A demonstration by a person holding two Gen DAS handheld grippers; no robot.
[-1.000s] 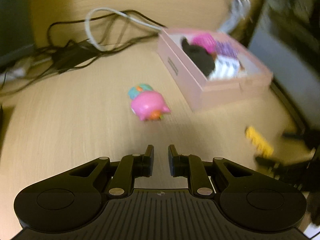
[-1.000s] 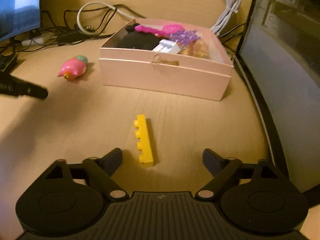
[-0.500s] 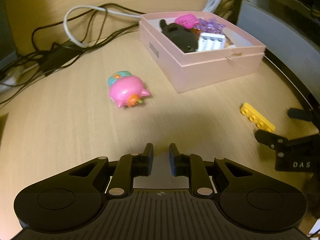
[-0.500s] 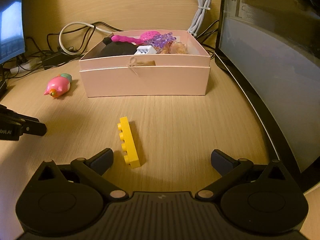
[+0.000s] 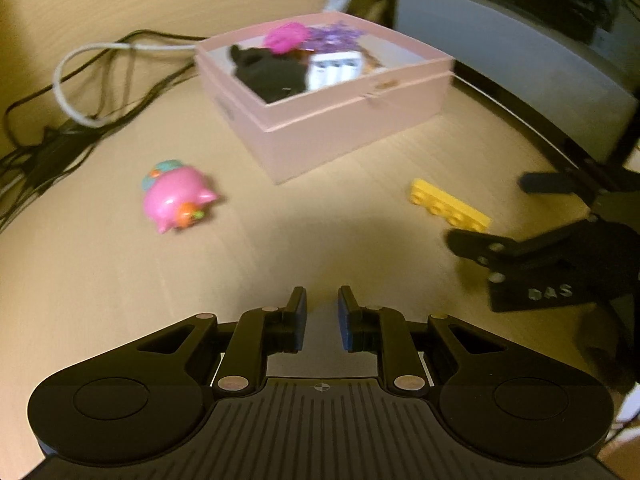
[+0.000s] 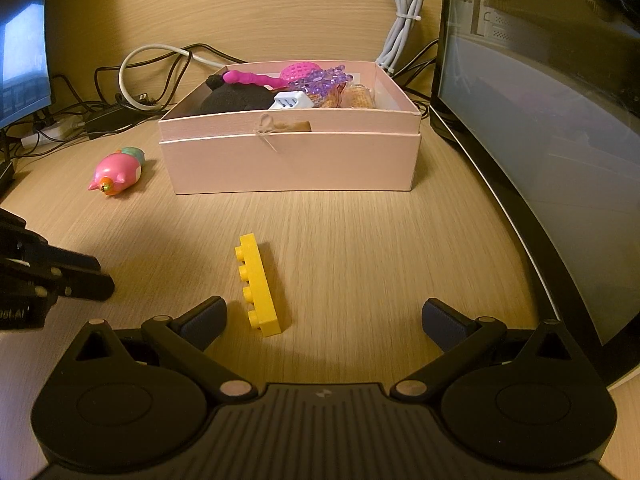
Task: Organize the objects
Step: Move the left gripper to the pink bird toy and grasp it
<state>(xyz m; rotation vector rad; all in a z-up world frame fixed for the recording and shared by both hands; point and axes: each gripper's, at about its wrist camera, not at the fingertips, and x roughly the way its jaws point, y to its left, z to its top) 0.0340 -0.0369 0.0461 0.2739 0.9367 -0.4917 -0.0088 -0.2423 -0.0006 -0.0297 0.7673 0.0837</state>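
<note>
A yellow toy brick lies on the wooden desk just ahead of my right gripper, which is wide open and empty; the brick sits near its left finger. It also shows in the left wrist view. A pink pig toy lies on its side left of the pink box, also seen in the right wrist view. The pink box holds several items. My left gripper is nearly shut with a narrow gap, empty, over bare desk.
Tangled cables lie behind the box at the left. A monitor stands at the far left. A dark computer case stands along the right edge. A white cable bundle hangs at the back wall.
The left gripper has swung right and closer, so the box and brick now sit more central. The right gripper has backed slightly and squared up to the box; brick stays put.
</note>
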